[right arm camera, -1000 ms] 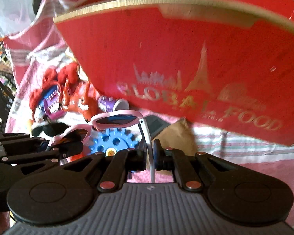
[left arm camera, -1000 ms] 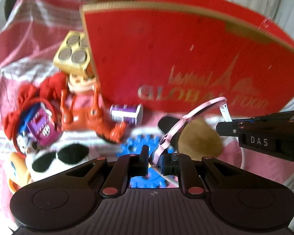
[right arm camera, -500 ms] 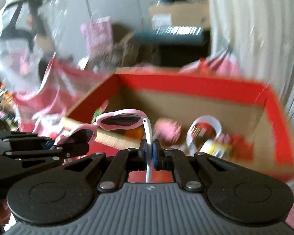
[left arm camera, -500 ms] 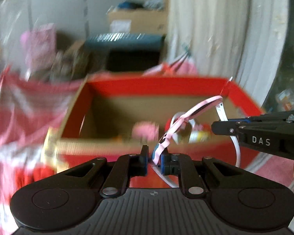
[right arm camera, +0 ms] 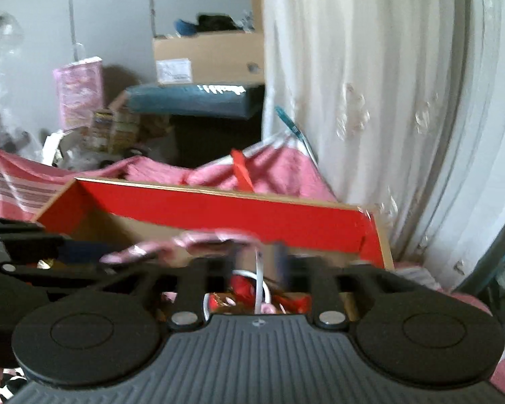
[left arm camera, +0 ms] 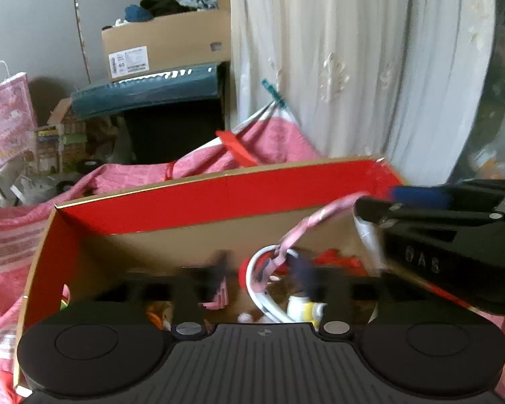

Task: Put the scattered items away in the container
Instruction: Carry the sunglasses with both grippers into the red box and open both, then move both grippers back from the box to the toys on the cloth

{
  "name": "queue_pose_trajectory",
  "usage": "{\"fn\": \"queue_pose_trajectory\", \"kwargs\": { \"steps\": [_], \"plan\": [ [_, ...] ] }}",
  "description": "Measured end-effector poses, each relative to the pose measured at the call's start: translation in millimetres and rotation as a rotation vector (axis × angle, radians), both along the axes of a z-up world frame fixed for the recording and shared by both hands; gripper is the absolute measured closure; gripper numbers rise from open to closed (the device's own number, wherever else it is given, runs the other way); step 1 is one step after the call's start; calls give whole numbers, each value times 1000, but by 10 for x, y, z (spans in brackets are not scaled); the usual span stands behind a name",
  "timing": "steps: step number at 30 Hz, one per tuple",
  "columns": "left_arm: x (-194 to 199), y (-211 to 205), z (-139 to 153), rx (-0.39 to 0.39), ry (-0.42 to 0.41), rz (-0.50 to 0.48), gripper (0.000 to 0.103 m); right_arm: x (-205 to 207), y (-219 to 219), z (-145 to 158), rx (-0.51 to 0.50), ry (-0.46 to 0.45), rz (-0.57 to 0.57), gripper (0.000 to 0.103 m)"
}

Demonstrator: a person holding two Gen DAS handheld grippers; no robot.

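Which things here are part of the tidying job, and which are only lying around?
Part of the job:
- pink sunglasses
- red box
- left gripper, right gripper, both open

Only lying around:
- cardboard box
- pink gift bag
- white curtain

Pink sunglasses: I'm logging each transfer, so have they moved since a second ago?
Yes. The pink sunglasses went from beside the red box, up over its rim, above its open inside.

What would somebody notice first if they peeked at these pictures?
Probably the big red cardboard box in the middle, open at the top with toys inside. Right above it hang pink plastic sunglasses, blurred, between the left hand-held gripper and the right hand-held gripper, whose jaws have just been opening, so neither is clamped on them now. A white lace curtain fills the right side behind.
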State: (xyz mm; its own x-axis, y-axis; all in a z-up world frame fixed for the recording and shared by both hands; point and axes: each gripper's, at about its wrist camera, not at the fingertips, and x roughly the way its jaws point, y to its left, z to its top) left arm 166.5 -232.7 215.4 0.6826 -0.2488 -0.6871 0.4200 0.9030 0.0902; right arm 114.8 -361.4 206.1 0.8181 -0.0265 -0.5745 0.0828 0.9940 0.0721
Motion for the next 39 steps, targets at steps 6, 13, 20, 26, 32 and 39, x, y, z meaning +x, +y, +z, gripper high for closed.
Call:
{"fn": "queue_pose_trajectory", "kwargs": {
  "steps": [6,13,20,26,32,39],
  "plan": [
    [-9,56,-206,96,-28,12,10,-43,-80,-190,16,-2,13,17],
    [-45,324,-261,107,-8,44,10,-92,43,-245,56,17,34,16],
    [-315,593,-126,97,-36,34,10,-237,237,-157,73,5,59,16],
    [-692,881,-60,94,-51,8,10,-488,465,-58,77,-10,130,15],
    [-1139,1294,-40,71,-50,-20,9,-829,772,-23,26,-19,239,16],
    [-1511,1752,-399,39,53,-31,7,-1196,1032,-288,67,64,379,15]
  ]
}}
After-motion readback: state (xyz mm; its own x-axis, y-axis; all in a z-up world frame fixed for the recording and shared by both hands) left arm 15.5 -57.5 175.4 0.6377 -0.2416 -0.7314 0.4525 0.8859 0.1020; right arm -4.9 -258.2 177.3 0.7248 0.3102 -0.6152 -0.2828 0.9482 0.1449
